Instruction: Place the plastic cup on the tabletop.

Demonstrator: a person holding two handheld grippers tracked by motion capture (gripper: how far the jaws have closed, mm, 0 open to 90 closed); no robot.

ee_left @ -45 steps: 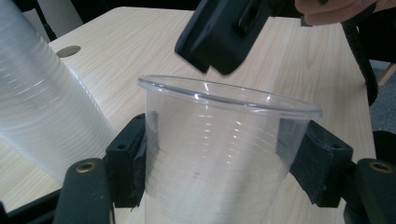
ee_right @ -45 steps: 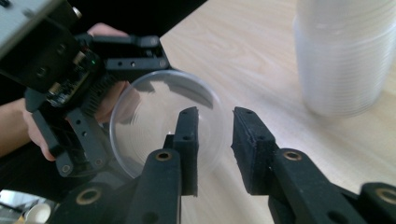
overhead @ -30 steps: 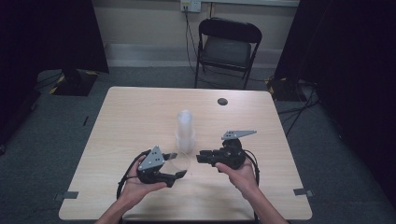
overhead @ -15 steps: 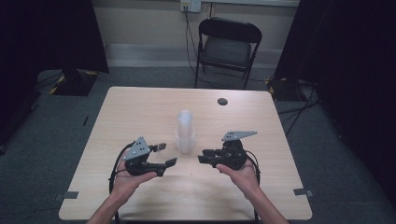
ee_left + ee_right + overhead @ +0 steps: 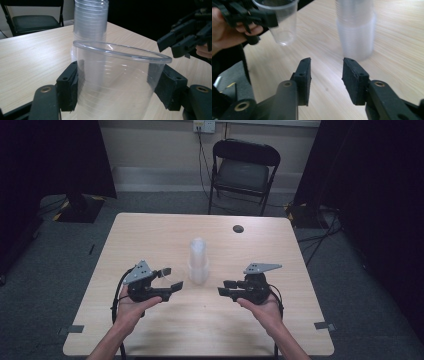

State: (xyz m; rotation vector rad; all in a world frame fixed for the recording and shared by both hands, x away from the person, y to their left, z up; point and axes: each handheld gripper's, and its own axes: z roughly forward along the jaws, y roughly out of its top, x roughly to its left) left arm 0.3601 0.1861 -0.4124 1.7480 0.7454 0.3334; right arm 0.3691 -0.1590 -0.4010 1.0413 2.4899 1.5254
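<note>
The left gripper (image 5: 117, 90) held one thin clear plastic cup (image 5: 115, 82) between its jaws, lifted just beside the tall stack of clear plastic cups (image 5: 198, 261) on the pale wooden bench (image 5: 150, 235). Squeezing harder could crush it. The right gripper (image 5: 326, 75), jaws just opening and empty, could knock the stack over.

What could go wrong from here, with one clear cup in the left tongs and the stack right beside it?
1. The single cup is thin plastic pinched between the left tongs; a harder squeeze may buckle it, a looser one may drop it.
2. The cup stack stands tall and close between both hands; a sideways swing might topple it.
3. The right tongs, empty with jaws just opening, point near the stack and could nudge it.
</note>
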